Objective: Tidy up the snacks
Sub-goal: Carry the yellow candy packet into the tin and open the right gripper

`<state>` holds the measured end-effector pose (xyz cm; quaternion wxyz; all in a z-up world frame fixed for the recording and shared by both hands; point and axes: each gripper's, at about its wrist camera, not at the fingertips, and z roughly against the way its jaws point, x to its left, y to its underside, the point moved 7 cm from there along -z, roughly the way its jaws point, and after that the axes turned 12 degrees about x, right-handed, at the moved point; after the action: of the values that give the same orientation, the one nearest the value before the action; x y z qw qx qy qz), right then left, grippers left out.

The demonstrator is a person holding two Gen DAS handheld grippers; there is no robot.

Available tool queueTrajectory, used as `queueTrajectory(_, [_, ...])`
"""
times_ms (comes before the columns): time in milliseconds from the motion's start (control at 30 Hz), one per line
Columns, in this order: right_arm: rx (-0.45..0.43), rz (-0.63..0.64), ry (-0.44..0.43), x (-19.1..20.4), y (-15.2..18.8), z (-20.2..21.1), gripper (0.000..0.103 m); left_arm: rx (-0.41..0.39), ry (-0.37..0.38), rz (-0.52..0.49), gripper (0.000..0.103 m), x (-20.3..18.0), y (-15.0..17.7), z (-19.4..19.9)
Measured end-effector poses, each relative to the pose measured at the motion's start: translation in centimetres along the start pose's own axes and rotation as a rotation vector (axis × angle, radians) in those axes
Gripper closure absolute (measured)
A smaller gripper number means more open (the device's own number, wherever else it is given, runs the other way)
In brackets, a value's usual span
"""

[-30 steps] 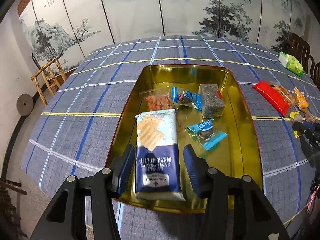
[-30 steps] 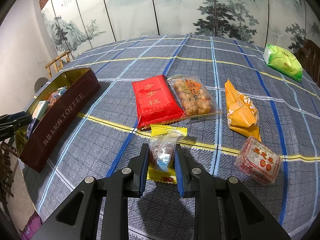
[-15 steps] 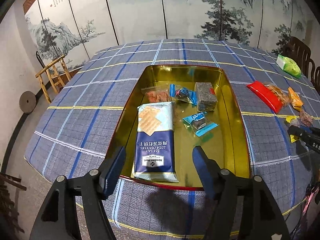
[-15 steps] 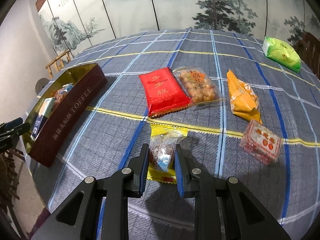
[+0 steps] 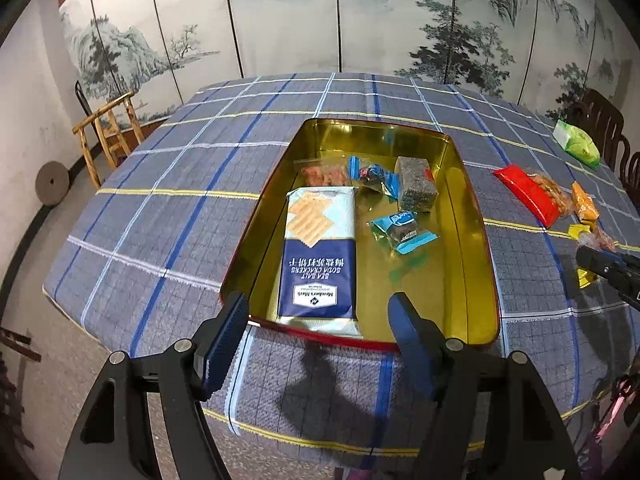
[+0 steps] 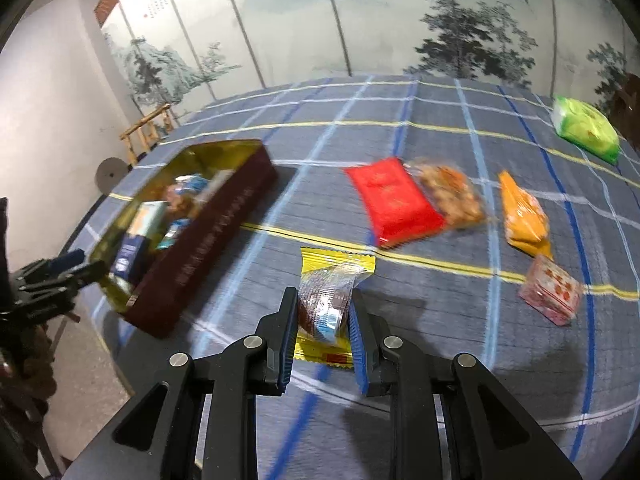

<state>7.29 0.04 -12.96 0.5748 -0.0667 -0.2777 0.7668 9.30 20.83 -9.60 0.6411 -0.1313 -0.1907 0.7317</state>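
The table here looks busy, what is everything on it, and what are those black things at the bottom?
Toffee tin: one, gold inside, maroon outside, on the plaid tablecloth.
Soda cracker pack: one, blue-white, in tin.
Small wrapped snacks: four, in tin.
Red packet: one, on cloth.
Clear nut bag: one, beside red packet.
Orange packet: one.
Pink packet: one.
Green packet: one, far edge.
Yellow-ended snack: one, in right claw.
Left claw: open, empty.

Surface: table under a blue-grey plaid cloth (image 5: 168, 216) with white, blue and yellow lines.
Left part: dark-red rectangular tin, gold inside (image 6: 224, 216).
Right part: flat red packet (image 6: 394, 200) touching a clear bag of brown snacks (image 6: 452, 194); orange pouch (image 6: 522, 216); pink wrapped block (image 6: 550, 290); green bag (image 6: 586, 128), well apart.
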Motion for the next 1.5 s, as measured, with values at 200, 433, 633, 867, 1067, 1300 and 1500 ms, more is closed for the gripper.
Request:
queueTrajectory(200, [0.000,0.056,-0.047,3.6,-1.1,0.1,0.078,0.009,0.016,0.027,0.032,0.8,0.4,0.2])
queueTrajectory(433, [0.012,0.115,-0.133,8.7,-2.9,-0.3,0.078,0.009,0.014,0.062,0.025,1.9,0.8,0.5])
queueTrajectory(633, [0.027,0.173,-0.174,12.8,-4.4,-1.6,0.078,0.005,-0.013,0.087,0.015,2.8,1.1,0.9])
queueTrajectory(867, [0.079,0.218,-0.193,16.1,-5.1,-4.4,0.078,0.019,-0.023,0.101,0.010,3.6,1.4,0.9])
queueTrajectory(1067, [0.120,0.232,-0.187,17.1,-4.9,-6.5,0.078,0.033,-0.035,0.109,0.008,4.2,1.7,0.5])
queueTrajectory(1300, [0.147,0.241,-0.171,17.5,-5.0,-8.0,0.078,0.001,-0.012,0.131,0.001,4.4,1.7,1.1])
queueTrajectory(1500, [0.163,0.254,-0.143,17.7,-4.7,-9.2,0.078,-0.031,0.030,0.147,0.001,4.1,1.6,1.9])
